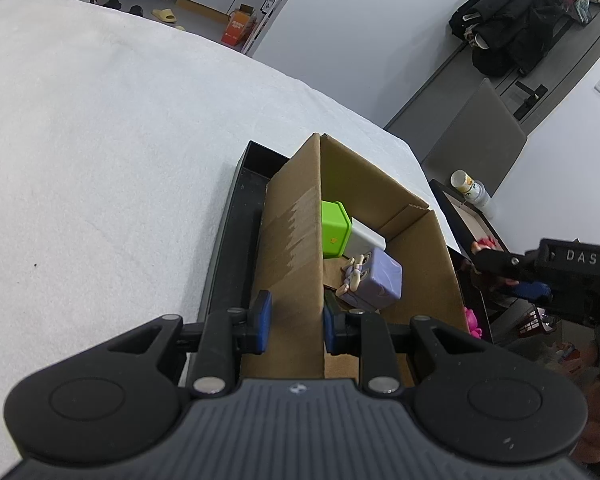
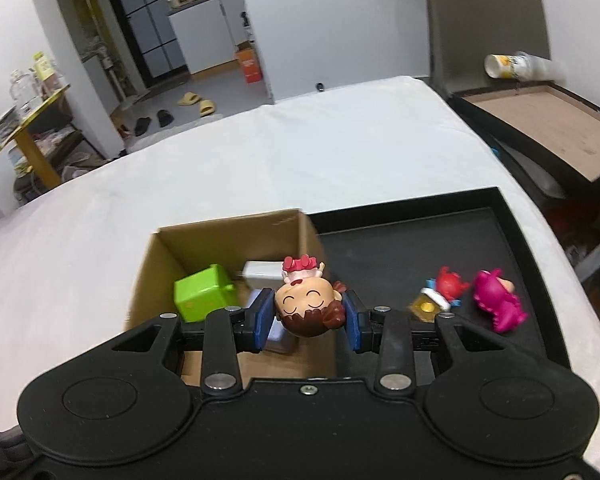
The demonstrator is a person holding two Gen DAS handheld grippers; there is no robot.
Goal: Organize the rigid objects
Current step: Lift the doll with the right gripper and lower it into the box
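On the white-clothed counter [image 2: 340, 152] my right gripper [image 2: 308, 314] clamps an upside-down brown-haired doll figurine [image 2: 306, 306] by its head, above the open cardboard box [image 2: 228, 228]. My left gripper [image 1: 296, 320] pinches the box wall, beside the black tray [image 2: 420, 240].

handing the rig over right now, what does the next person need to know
Left gripper: shut on the near wall of the cardboard box, steadying it.
Right gripper: shut on a doll held upside down by its head, above the box edge.
In the box: green cube, white block, purple cube.
On the black tray: red figure, pink figure.
Left: drop the doll in, then both tray figures.
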